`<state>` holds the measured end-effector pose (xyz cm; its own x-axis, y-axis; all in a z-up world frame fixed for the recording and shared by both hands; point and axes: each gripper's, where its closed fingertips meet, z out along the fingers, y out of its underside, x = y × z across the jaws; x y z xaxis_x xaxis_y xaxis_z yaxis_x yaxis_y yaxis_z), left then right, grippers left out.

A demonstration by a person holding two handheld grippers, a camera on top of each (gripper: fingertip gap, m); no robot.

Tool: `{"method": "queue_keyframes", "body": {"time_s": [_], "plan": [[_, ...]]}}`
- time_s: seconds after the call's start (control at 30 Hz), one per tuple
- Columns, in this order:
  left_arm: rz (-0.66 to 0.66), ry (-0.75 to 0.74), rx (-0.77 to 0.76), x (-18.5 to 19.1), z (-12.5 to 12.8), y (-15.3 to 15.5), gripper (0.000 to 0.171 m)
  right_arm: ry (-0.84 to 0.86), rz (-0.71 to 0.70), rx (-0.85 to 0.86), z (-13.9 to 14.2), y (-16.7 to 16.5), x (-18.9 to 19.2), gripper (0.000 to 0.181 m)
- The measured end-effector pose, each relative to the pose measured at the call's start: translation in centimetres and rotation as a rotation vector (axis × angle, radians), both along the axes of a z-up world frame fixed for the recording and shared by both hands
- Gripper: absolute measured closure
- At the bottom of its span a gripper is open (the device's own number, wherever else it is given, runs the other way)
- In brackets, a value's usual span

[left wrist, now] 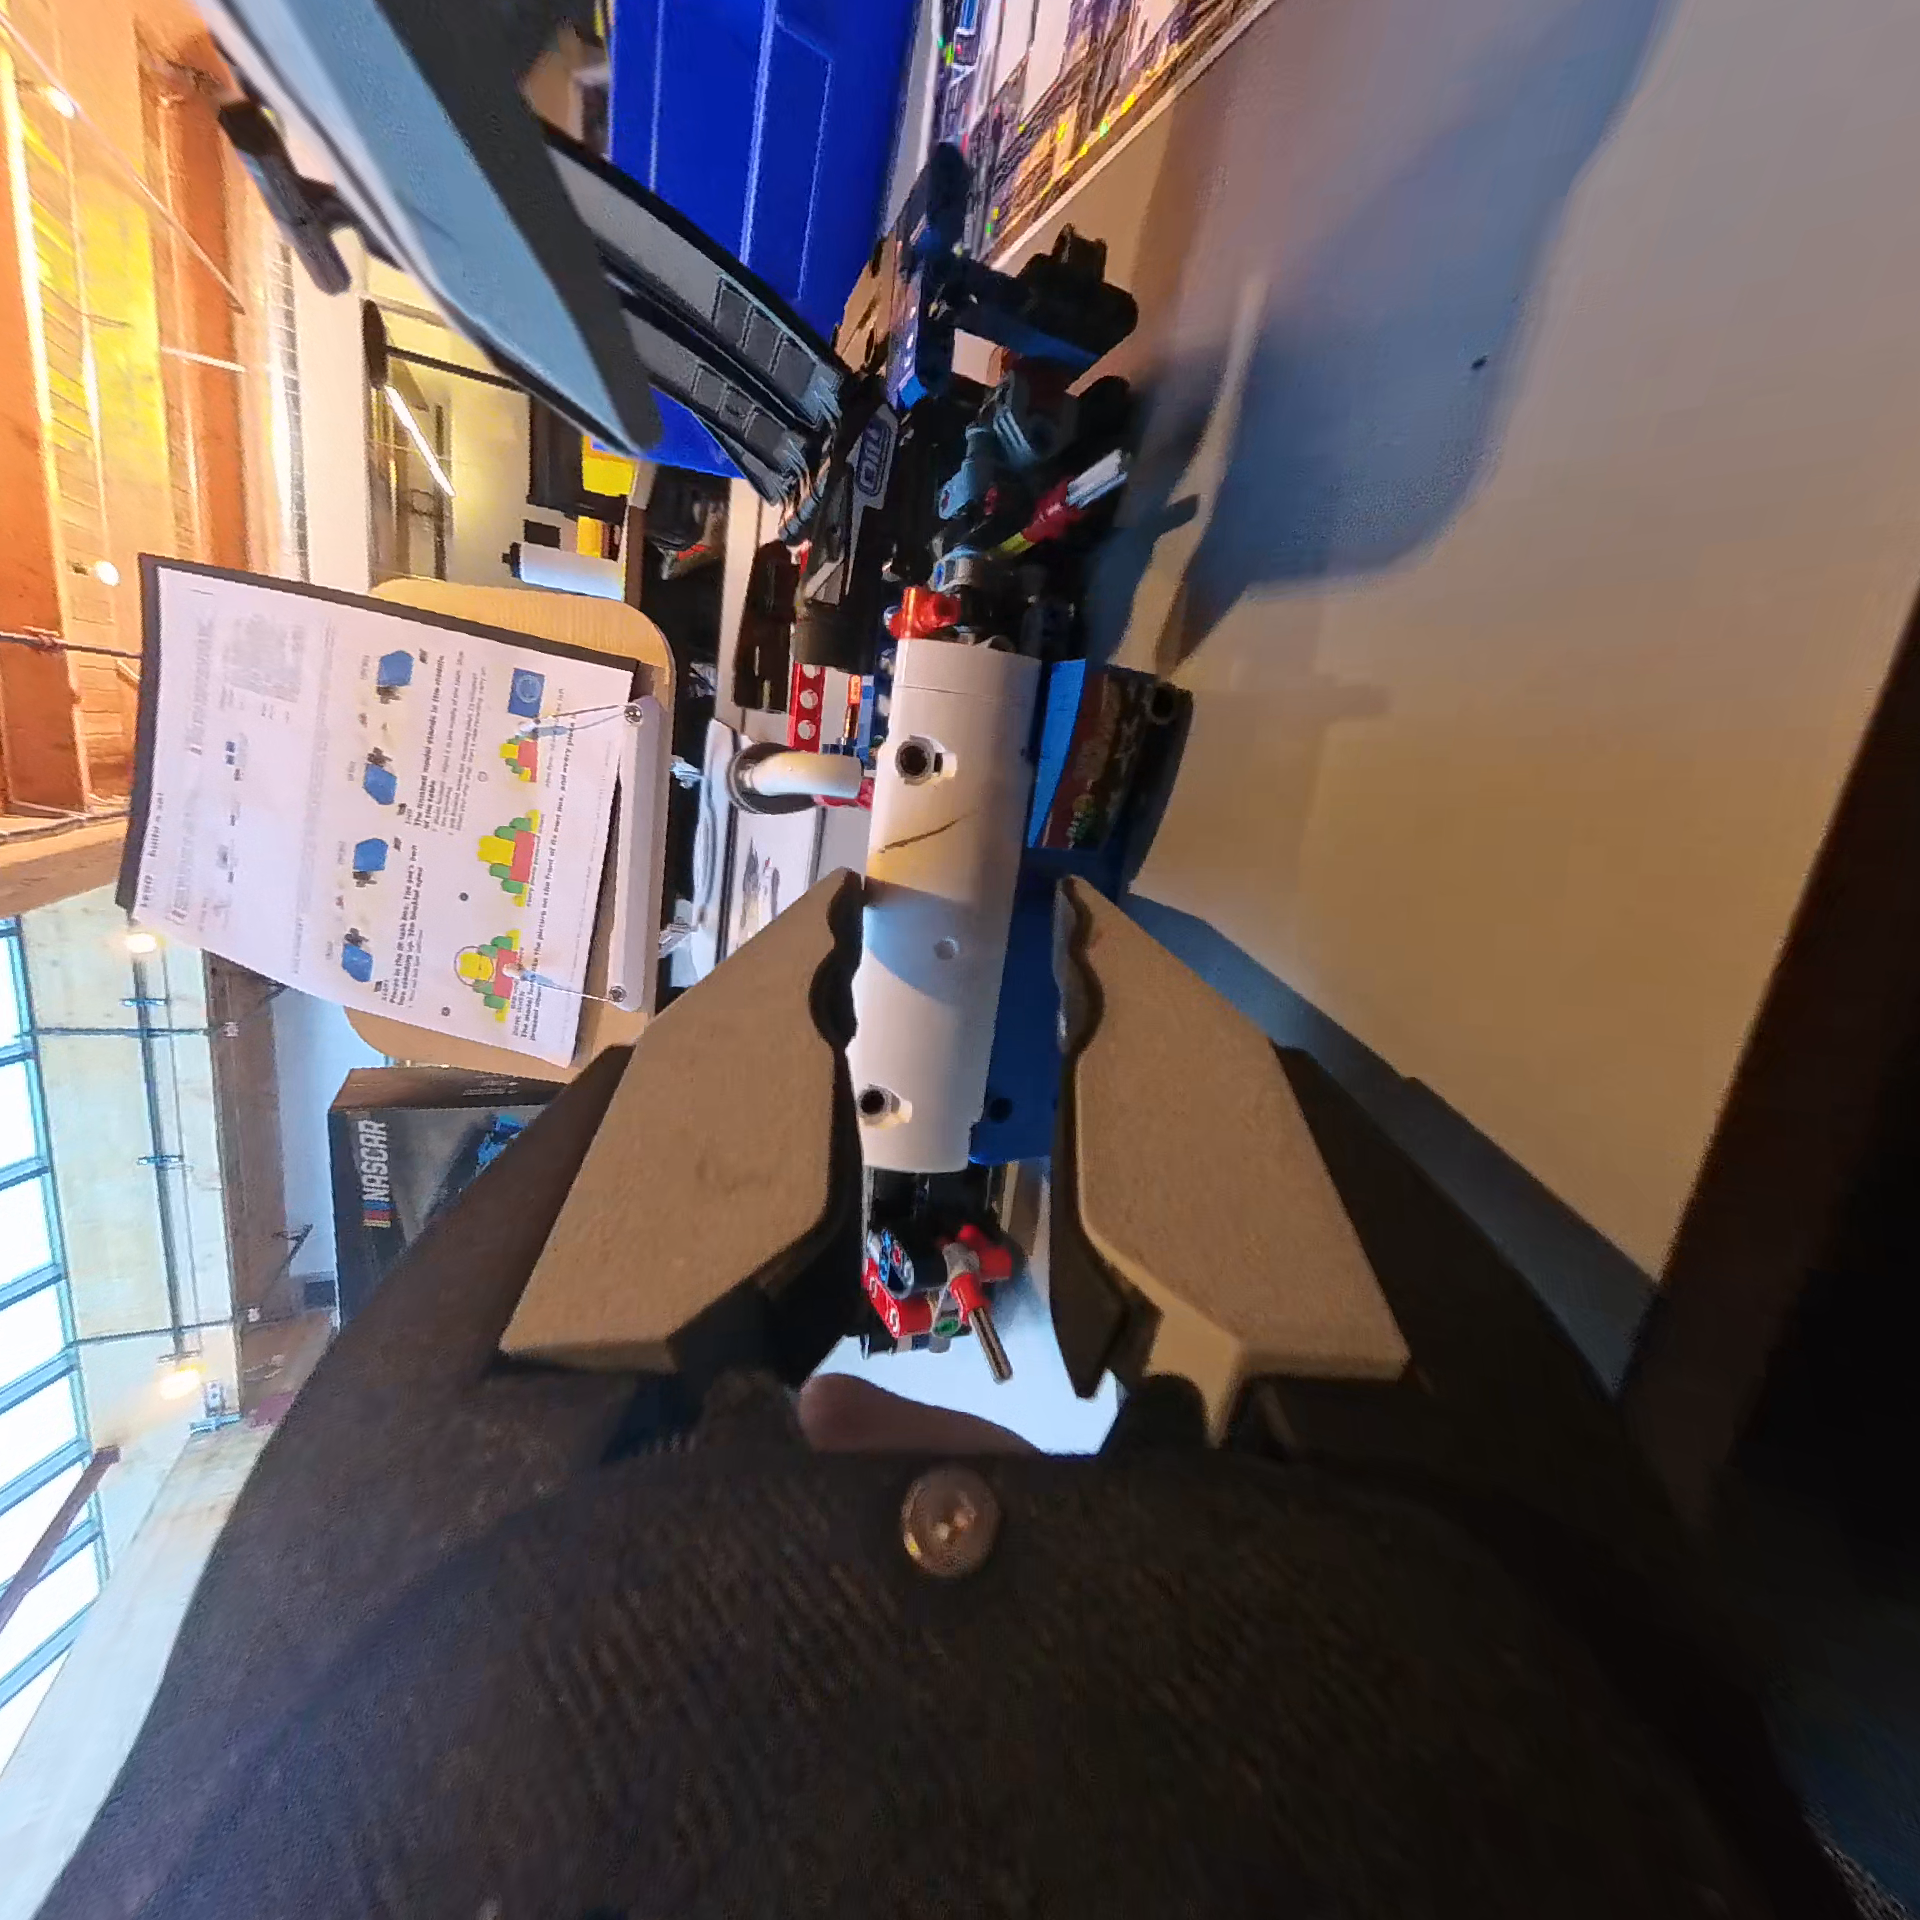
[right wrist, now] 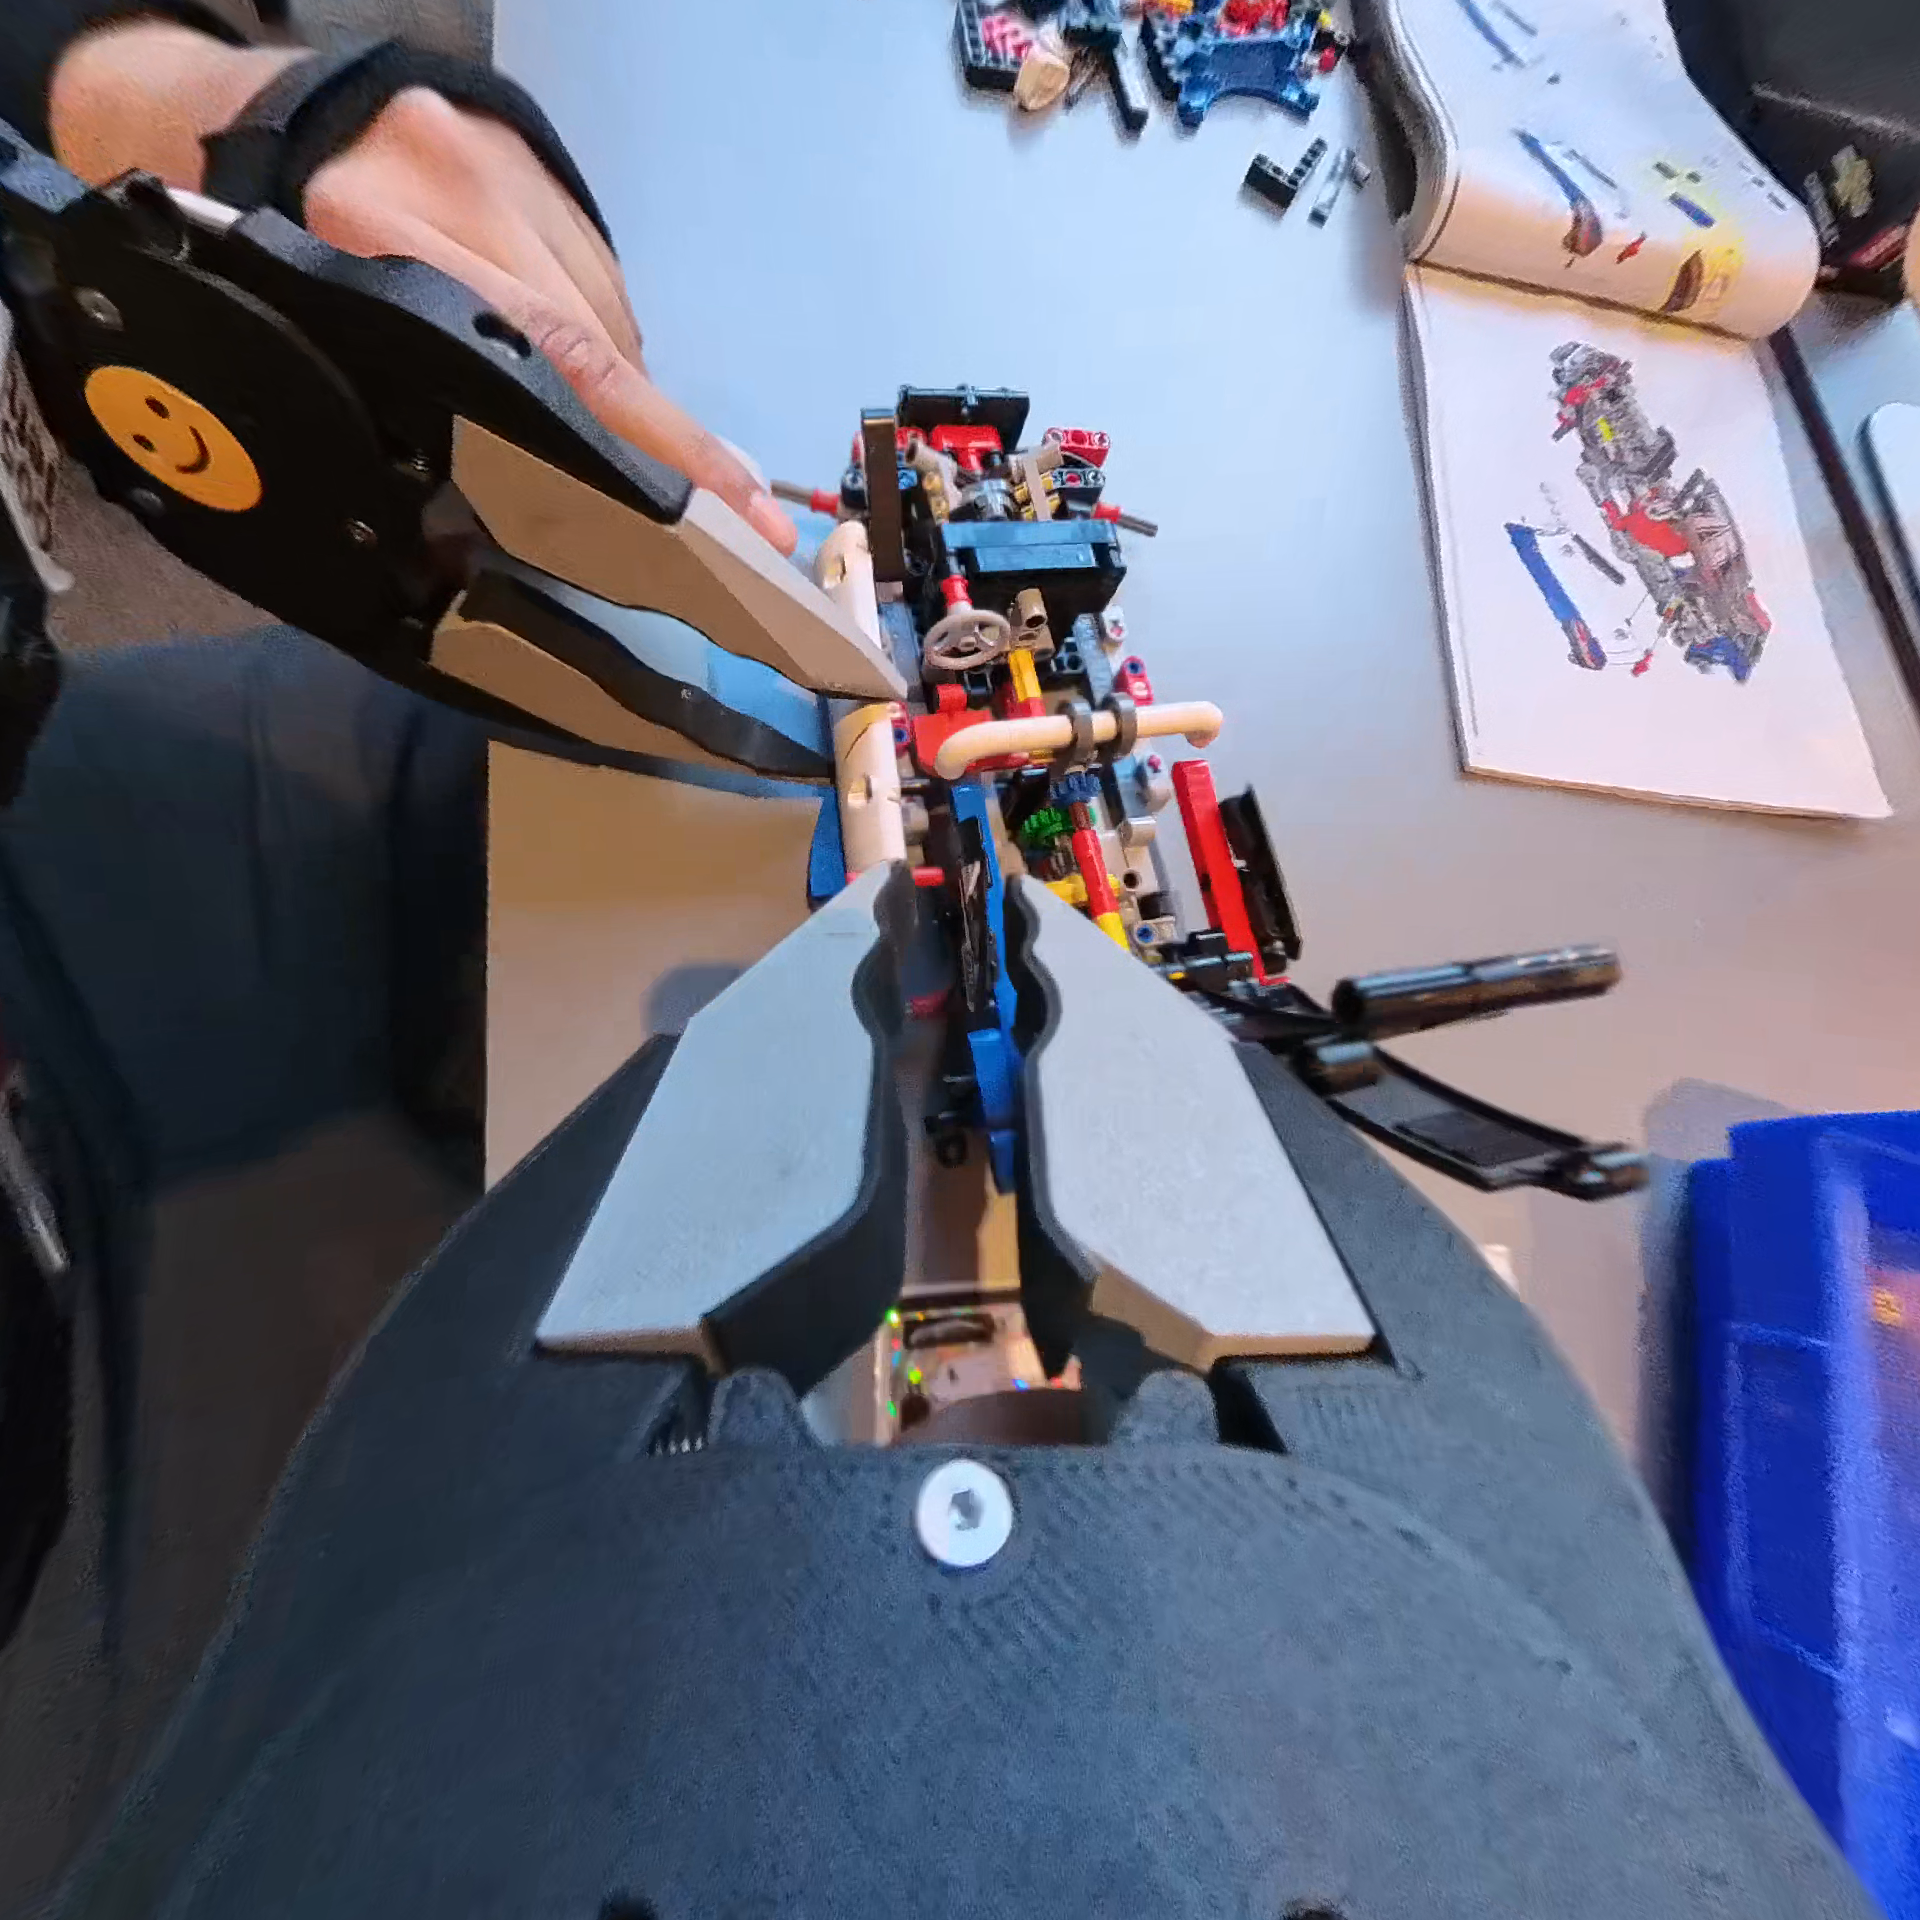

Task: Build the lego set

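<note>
- Right wrist view, far left: a person's hand is steering the left gripper, whose grey fingers are closing narrowly on the white curved side panel of the half-built multicoloured plastic brick car chassis.
- At centre, the chassis is lying on the pale grey table, near its front edge. A steering wheel, gears, red and yellow axles and a cream roll-bar tube are already sitting in place, so I judge the inner frame largely done.
- Below it, the right gripper is pinching the chassis's blue and black end beam between narrowly set fingers.
- To the right, a long black curved panel assembly is hanging off the model's side; whether it is fully attached cannot be told.
- Farther right, the open white instruction booklet is showing a fuller car, and loose black and blue bricks are waiting at the table's far edge, so plenty of bodywork seems left.
- At the right edge, a blue plastic bin is standing.
- Left wrist view: the left gripper is straddling the same white panel, with blue pieces beneath it.
</note>
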<state>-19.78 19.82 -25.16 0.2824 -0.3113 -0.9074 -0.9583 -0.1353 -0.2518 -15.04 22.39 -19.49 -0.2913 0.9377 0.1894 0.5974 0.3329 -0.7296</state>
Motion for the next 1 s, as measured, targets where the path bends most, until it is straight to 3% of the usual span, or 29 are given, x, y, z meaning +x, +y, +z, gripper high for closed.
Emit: {"method": "queue_keyframes", "body": {"time_s": [0.23,0.47,0.63,0.8,1.0], "plan": [[0.024,-0.012,0.036,-0.2,0.0,0.3,0.137,-0.020,-0.043,0.018,3.3,1.1,0.8,0.165],[0.004,-0.008,0.051,-0.2,0.0,0.5,0.136,-0.033,-0.084,-0.016,2.1,1.7,1.0,0.156],[0.010,0.012,0.081,-0.3,0.0,0.6,0.136,0.055,-0.065,-0.124,3.5,0.4,2.3,0.156],[0.011,0.014,0.096,-0.2,0.0,0.7,0.136,0.064,-0.081,-0.096,3.9,0.3,2.8,0.157],[-0.001,0.000,0.144,-0.1,0.1,0.6,0.135,0.056,-0.107,-0.153,2.1,0.5,3.4,0.156]]}}
